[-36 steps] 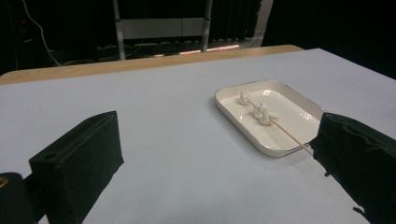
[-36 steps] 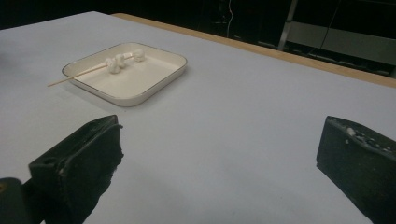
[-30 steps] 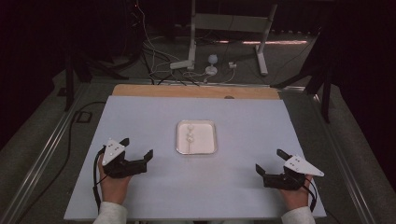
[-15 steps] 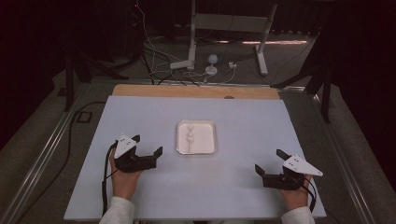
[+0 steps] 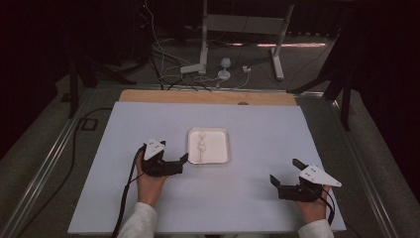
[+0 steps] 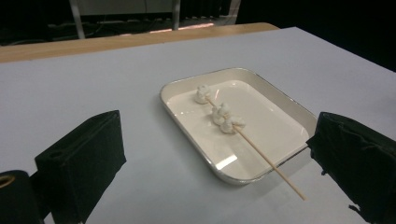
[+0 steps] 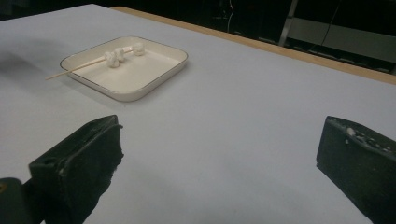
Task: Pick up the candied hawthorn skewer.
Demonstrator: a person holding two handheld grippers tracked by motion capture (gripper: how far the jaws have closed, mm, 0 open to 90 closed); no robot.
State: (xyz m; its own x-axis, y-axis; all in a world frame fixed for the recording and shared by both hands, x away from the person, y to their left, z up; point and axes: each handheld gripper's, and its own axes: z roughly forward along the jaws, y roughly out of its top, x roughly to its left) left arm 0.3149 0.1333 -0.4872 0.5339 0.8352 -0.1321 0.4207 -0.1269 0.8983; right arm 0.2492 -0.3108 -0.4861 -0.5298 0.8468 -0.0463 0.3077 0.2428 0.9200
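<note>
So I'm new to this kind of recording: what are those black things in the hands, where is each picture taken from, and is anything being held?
No robot here: a person holds a hand-operated two-jaw tool in each hand. The high view looks down on the table, with the left gripper near the tray and the right gripper off to the side. The other two pictures come from cameras riding on each tool; the black blocks at the bottom are its own fingers. On the pale table sits a white tray holding a wooden skewer with small white lumps threaded on it, its stick end poking over the rim. Both tools are open and hold nothing.
</note>
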